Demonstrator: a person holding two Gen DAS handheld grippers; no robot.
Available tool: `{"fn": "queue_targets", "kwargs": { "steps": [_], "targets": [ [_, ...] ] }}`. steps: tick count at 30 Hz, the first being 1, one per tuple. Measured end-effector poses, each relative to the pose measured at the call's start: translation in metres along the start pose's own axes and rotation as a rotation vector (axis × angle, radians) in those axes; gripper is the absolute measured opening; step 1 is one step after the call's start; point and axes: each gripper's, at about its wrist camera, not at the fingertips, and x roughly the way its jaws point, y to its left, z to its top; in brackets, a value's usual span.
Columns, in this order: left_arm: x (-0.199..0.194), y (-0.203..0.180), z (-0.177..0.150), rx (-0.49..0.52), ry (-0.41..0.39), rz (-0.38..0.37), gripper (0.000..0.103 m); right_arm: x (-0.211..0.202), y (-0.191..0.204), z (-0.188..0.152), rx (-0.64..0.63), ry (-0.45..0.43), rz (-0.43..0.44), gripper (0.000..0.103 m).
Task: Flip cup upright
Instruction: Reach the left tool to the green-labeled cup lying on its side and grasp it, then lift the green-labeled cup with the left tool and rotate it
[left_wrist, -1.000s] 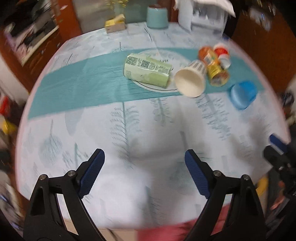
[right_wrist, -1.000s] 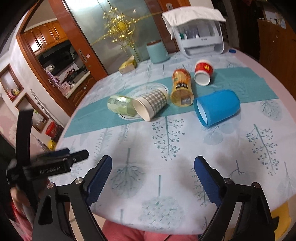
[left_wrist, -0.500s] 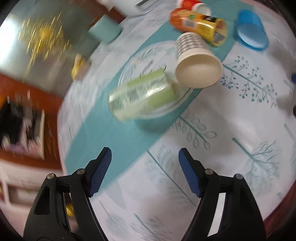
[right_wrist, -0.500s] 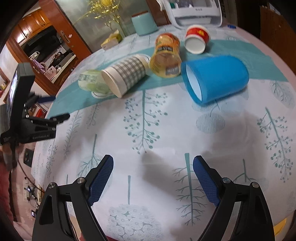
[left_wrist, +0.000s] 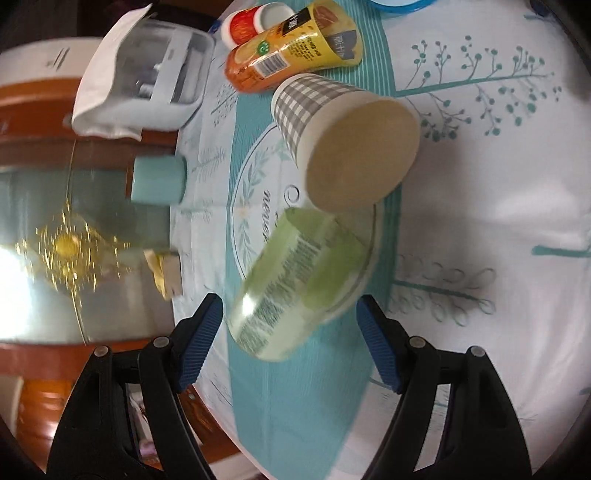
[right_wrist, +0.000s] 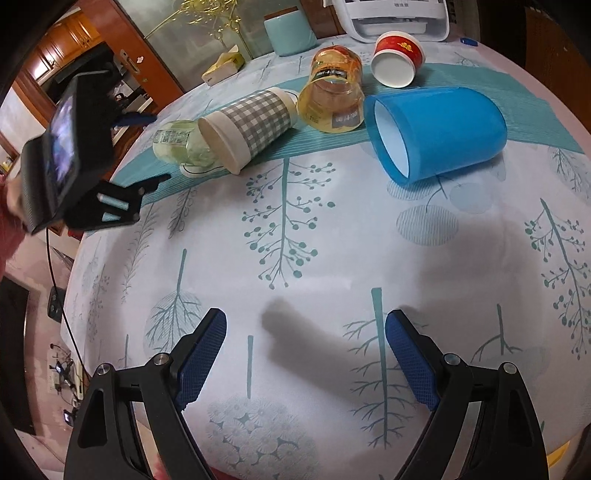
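Table (right_wrist: 295, 229): only right view shows whole blue cup (right_wrist: 439, 129).

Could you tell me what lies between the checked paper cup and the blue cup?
The orange-and-yellow cup lies on its side between the checked paper cup and the blue cup, in the right wrist view.

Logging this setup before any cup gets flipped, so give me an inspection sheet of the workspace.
Surface: round table, tree-print cloth, teal runner.
Job's things: green cup, checked paper cup, orange cup, red cup, blue cup, all on their sides.
Clutter: teal canister, tissue box, white appliance.
Grippers: left gripper jaws open around the green cup's base; right gripper open, empty.
Cables: black lead.
Surroundings: wooden cabinets.
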Motion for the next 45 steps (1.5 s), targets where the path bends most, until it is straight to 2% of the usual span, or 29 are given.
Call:
{"fn": "queue_targets", "kwargs": {
  "steps": [4,11,14,17,24,30,33,36,42,45],
  "targets": [
    [0.022,0.009,0.007,0.052,-0.013,-0.045,0.074,-0.001,-0.001,0.001,-0.011,0.0,0.012,0.09],
    [0.041,0.019,0.006,0.022,-0.019,-0.167,0.074,0.002,-0.004,0.009,0.0,-0.012,0.027,0.09],
    [0.04,0.019,0.002,0.024,-0.041,-0.152,0.068,0.003,-0.004,0.012,0.0,-0.012,0.022,0.09],
    [0.04,0.024,-0.002,0.007,-0.053,-0.17,0.067,0.004,-0.004,0.014,0.001,-0.013,0.019,0.09],
    [0.032,0.02,-0.014,0.016,-0.057,-0.111,0.062,0.007,-0.005,0.018,0.012,-0.013,0.006,0.09],
    [0.002,0.003,-0.033,0.048,-0.028,-0.048,0.057,0.008,-0.005,0.019,0.015,-0.009,-0.032,0.09],
    [-0.015,-0.007,-0.046,0.045,0.028,-0.029,0.054,0.007,-0.004,0.018,0.015,-0.012,-0.048,0.09],
    [-0.036,-0.014,-0.059,0.0,0.076,-0.006,0.052,0.004,-0.002,0.016,0.016,-0.018,-0.05,0.09],
    [-0.099,-0.033,-0.072,-0.157,0.146,-0.109,0.051,-0.007,0.005,0.01,0.0,-0.029,-0.036,0.09],
    [-0.127,-0.043,-0.068,-0.221,0.182,-0.224,0.051,-0.019,0.01,0.006,-0.014,-0.041,-0.031,0.09]
  ]
}}
